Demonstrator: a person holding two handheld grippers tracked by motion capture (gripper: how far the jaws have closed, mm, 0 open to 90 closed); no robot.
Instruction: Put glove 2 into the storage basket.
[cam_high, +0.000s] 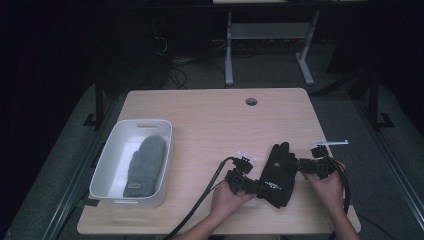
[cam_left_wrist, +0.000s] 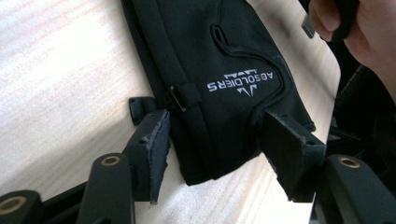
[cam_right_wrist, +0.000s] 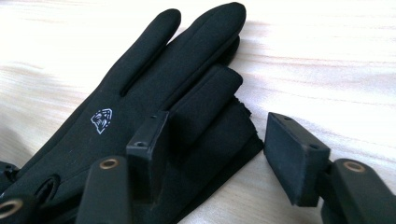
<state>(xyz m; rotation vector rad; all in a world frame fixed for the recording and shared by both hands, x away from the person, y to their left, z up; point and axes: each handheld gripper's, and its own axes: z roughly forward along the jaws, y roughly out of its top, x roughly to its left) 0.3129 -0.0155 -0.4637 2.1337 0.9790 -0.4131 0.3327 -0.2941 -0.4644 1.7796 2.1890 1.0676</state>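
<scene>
You had both grippers at the black glove, which lay flat on the table between your 2 hands, well apart from the white bin holding a grey mitten.

Your left gripper stood wide, its jaws straddling the cuff end of the glove, the printed logo just ahead of them and the small clip beside the near pad. Nothing was pinched yet. Your right gripper was wide too: one pad rested on top of the glove's finger side, by the short thumb, while the other hung clear over bare wood.

To do this grasp well, you probably needed to push the left gripper a little further on, so that both pads covered cloth rather than the edge alone. On the right, the upper pad needed to come off the fabric so that both pads bracketed the glove's edge before closing. Closing unevenly risked dragging the glove sideways.
</scene>
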